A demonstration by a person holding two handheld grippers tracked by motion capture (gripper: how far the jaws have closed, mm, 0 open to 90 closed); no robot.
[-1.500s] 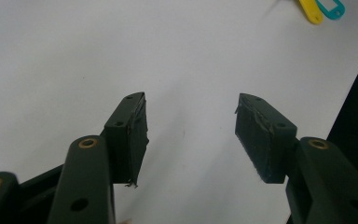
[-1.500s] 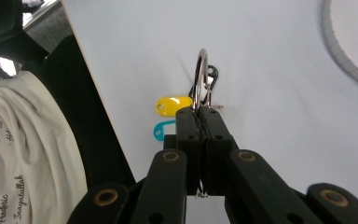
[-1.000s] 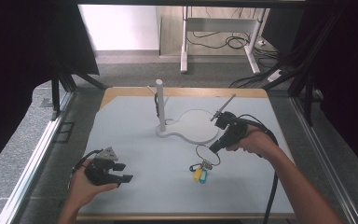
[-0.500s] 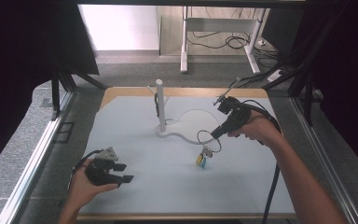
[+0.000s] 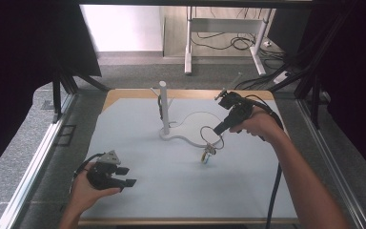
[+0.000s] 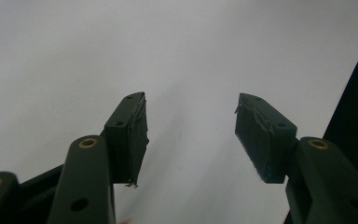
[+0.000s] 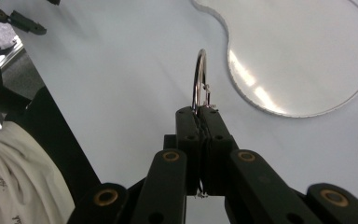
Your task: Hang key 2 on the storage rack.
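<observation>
A metal key ring (image 5: 211, 136) with a small yellow-and-blue tag bunch (image 5: 206, 155) dangling from it hangs just above the light blue mat (image 5: 171, 191). My right gripper (image 5: 218, 129) is shut on the ring's upper edge. In the right gripper view the jaws are pressed together (image 7: 200, 112) on the ring (image 7: 199, 81), which stands on edge beyond them. My left gripper (image 5: 127, 176) rests at the mat's front left, held in the person's hand. It is open (image 6: 191, 126), with only bare mat between its pads.
A white upright post (image 5: 163, 106) rises from a clear, curved base plate (image 5: 193, 125) at the mat's back middle, just left of the right gripper. The plate (image 7: 303, 56) lies ahead of the ring. Metal rails run along both sides of the table.
The right gripper has risen and drawn toward the back right with the key ring, lifting the tag bunch off the mat. The left gripper has stayed still.
</observation>
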